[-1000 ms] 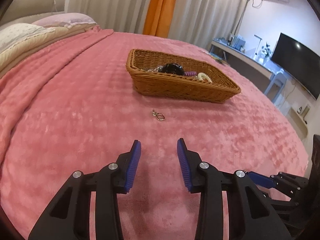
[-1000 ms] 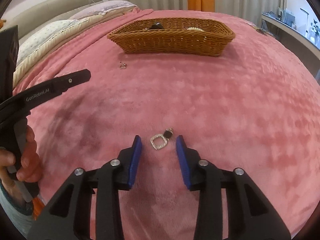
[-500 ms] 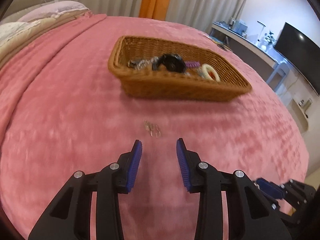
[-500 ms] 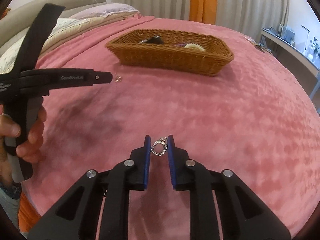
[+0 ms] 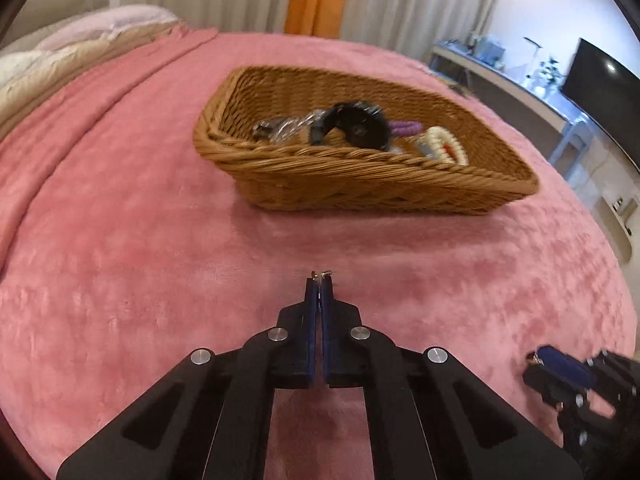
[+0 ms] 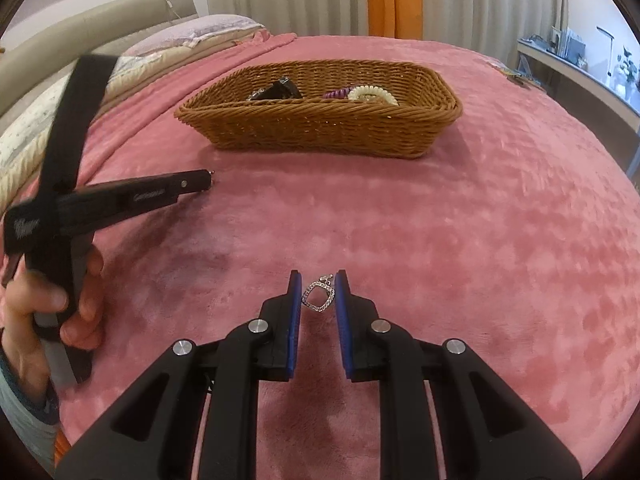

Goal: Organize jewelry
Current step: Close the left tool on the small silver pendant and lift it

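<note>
A small silver earring (image 5: 322,274) pokes out from the tips of my left gripper (image 5: 320,282), which is shut on it just above the pink blanket. My right gripper (image 6: 318,274) is shut on a square sparkly earring (image 6: 311,290), pinched by its corners between the blue pads and held off the blanket. The wicker basket (image 5: 320,156) stands ahead of both, holding a black hair piece (image 5: 360,124), a purple coil tie (image 5: 404,126), a cream coil tie (image 5: 440,146) and silver pieces. The right wrist view shows the basket (image 6: 320,110) beyond, and at left the left gripper (image 6: 208,179) in a person's hand (image 6: 48,308).
The pink blanket (image 6: 480,240) covers the whole bed. Pillows (image 5: 80,36) lie at the far left. Curtains hang behind the bed. A desk and a dark screen (image 5: 600,84) stand past the bed's right edge. The right gripper (image 5: 538,356) shows low at right in the left wrist view.
My left gripper moved forward to the small silver earring and shut on it. My right gripper closed on the square earring and lifted it off the blanket towards the basket.
</note>
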The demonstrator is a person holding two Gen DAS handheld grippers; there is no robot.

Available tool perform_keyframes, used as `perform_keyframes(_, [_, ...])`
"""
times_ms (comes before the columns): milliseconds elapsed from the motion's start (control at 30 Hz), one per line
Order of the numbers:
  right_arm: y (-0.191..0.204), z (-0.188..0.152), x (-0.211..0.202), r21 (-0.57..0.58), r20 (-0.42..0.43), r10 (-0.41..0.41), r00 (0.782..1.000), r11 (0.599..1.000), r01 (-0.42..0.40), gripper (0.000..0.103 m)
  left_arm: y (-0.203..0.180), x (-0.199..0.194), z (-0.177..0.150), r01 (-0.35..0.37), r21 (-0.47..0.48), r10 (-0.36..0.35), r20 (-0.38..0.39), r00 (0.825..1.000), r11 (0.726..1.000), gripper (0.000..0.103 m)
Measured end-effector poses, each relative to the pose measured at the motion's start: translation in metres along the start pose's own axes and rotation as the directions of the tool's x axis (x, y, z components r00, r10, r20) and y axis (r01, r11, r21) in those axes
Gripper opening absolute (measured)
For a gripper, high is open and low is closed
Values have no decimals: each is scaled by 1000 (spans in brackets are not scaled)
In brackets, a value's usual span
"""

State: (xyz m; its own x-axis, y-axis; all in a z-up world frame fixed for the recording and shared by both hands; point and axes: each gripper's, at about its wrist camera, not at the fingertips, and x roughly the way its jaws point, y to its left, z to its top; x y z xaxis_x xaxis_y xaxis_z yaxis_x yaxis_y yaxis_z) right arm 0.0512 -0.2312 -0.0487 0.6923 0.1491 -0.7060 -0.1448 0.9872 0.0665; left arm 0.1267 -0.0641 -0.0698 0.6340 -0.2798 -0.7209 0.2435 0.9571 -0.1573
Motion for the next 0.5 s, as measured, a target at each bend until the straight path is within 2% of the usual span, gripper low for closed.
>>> perform_keyframes(100, [-4,1,-2,19,7,13,1000,1000,-13,14,-4,-13,-2,6,18,-7,53,999,1000,0])
perform_keyframes(300, [-7,10,-12,21,43,5,999,1000,-6,14,1,-41,-1,74,-5,-72,154,985,997,0])
perform_keyframes(433, [-2,29,-26,-7,92,-13,996,1000,13,14,4,-59,10,146,-29,-137,204,969,989,0])
perform_keyframes(500, [0,42,-33,-27,124,-17,992,999,21,14,-1,-72,17,155,-16,-146,239,960,988,0])
